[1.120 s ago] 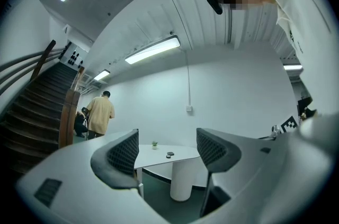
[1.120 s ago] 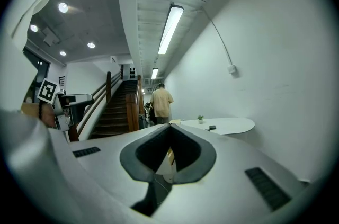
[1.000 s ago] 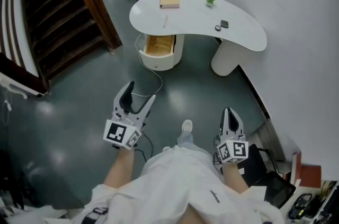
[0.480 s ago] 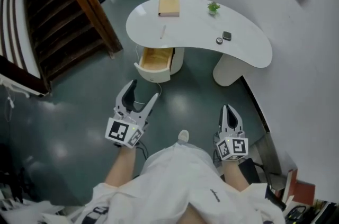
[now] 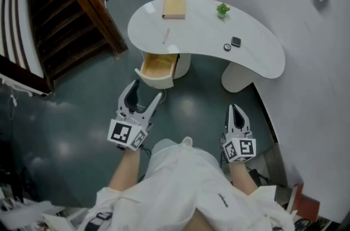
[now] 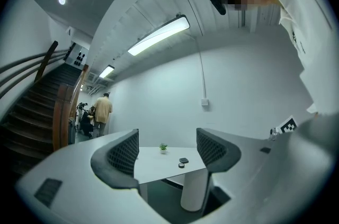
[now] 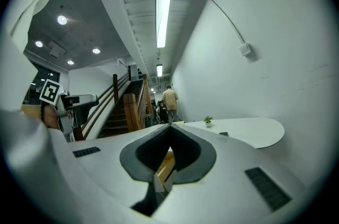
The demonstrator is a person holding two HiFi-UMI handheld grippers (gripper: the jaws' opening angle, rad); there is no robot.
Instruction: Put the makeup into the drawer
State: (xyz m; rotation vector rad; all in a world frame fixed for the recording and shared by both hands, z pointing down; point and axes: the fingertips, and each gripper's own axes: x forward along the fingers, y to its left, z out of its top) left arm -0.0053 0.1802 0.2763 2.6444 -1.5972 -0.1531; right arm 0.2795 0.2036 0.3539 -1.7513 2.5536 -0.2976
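Makeup compact (image 5: pixel 236 41), dark and square, lies on the white table (image 5: pixel 197 25) with a small round pot (image 5: pixel 227 47) just beside it, both close to the table's near curved edge, right of centre. Both well apart from either claw.

Left claw (image 5: pixel 146 92): jaws spread wide, nothing between them. It is held low over the dark floor (image 5: pixel 71 115) and points at the table. In the left gripper view the claw (image 6: pixel 168 150) frames the table top (image 6: pixel 153 164), with the compact (image 6: pixel 184 160) and a little potted plant (image 6: pixel 163 148) seen in the gap.

Right claw (image 5: pixel 235 108): jaws pressed together, empty, held near the pale wall (image 5: pixel 306 88) at the right. In the right gripper view the tips (image 7: pixel 170 130) meet.

Drawer (image 5: pixel 158 66) stands pulled out from the rounded pedestal under the table's left end, tan inside showing, front edge jutting toward the person. A thin cable (image 5: pixel 164 85) trails on the floor just in front of it.

Open floor runs between the claws and the table. Left side is bounded by a wooden staircase (image 5: pixel 54 17), whose post stands near the table's left end. The table's right end sits close to the wall.

Also on the table: a tan book (image 5: pixel 174 6) at the far edge and a slim stick (image 5: pixel 165 35) above the drawer.
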